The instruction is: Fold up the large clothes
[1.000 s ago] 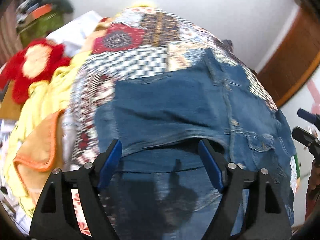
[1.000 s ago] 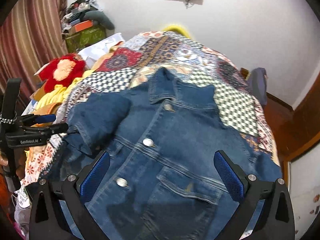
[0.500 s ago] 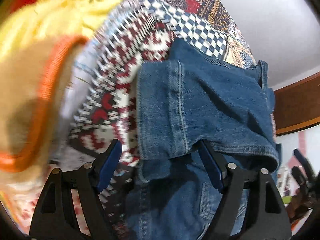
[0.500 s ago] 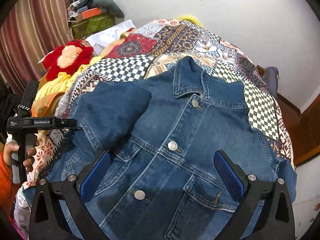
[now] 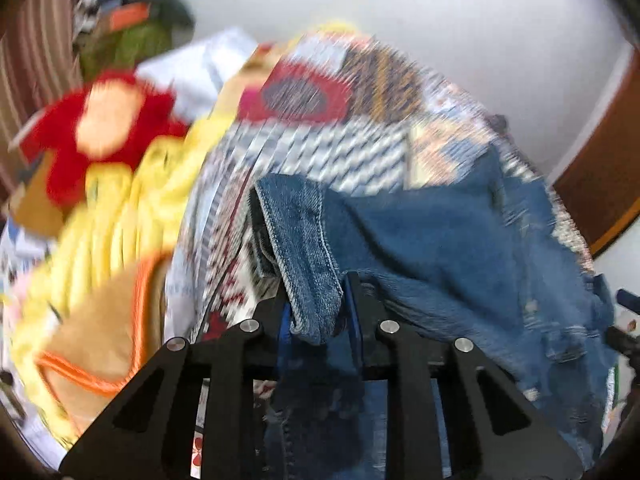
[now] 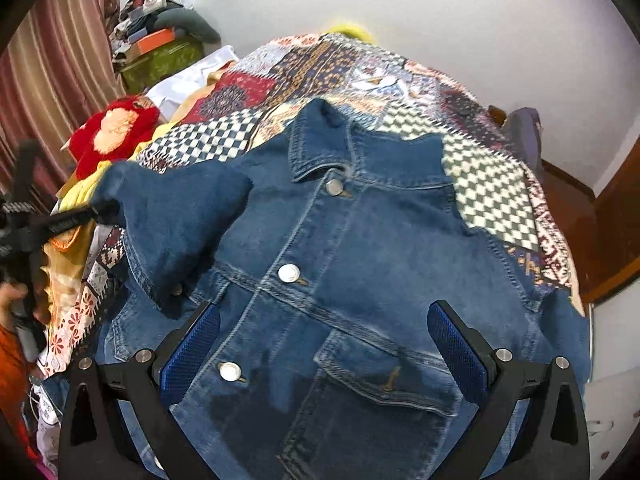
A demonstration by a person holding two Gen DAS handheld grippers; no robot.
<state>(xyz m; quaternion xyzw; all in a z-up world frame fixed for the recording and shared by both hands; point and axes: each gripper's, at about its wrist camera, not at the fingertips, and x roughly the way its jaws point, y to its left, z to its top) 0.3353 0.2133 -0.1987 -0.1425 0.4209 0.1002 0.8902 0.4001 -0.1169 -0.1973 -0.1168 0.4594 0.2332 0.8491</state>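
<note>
Left wrist: left gripper point(image 5: 318, 316) clamping denim jacket point(image 6: 360, 260) cuff, right gripper point(image 6: 324, 344) fingers apart above.

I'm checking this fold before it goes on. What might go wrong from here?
1. The left gripper pinches only the sleeve edge; heavy denim may slip out mid-fold.
2. The right gripper hangs open over the jacket, pinning nothing, so pulling the sleeve may drag the whole jacket askew.
3. The left view is blurred by motion; fast moves may land the sleeve crooked.

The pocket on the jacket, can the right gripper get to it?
Probably yes. The right gripper is open and hovers right over the pocket on the jacket, with nothing lying between them.
</note>
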